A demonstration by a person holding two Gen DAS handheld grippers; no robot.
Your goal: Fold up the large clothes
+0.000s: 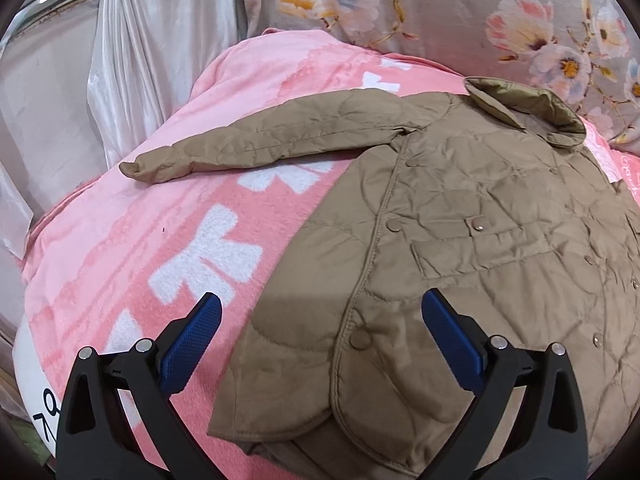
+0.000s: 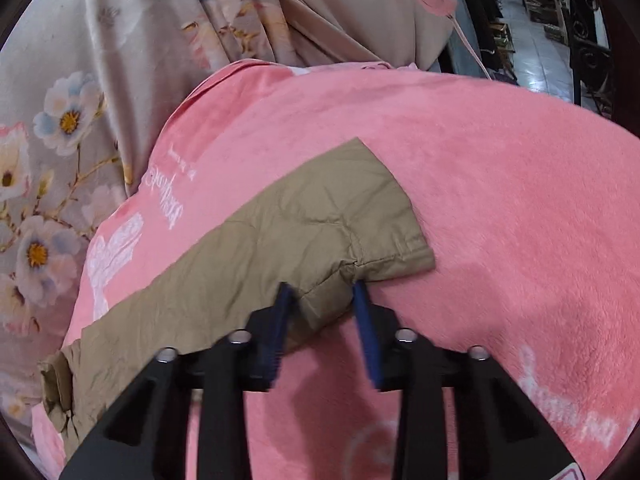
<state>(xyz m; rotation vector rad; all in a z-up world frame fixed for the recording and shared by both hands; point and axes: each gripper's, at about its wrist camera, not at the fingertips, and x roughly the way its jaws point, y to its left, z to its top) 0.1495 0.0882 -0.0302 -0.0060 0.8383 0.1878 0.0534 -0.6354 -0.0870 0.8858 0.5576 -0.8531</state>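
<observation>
Pink blanket (image 1: 120,248), floral curtain (image 1: 460,12), white drape (image 1: 152,52)

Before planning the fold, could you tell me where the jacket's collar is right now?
In the left wrist view, the collar sits at the upper right, atop the tan jacket, by the floral fabric.

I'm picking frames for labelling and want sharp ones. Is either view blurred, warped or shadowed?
Left wrist view: sharp; the open left claw casts a soft shadow on the jacket; fisheye bends the pink blanket and darkens the corners. Right wrist view: motion blur smears the right claw, closed around the sleeve, and the blanket at right.
</observation>
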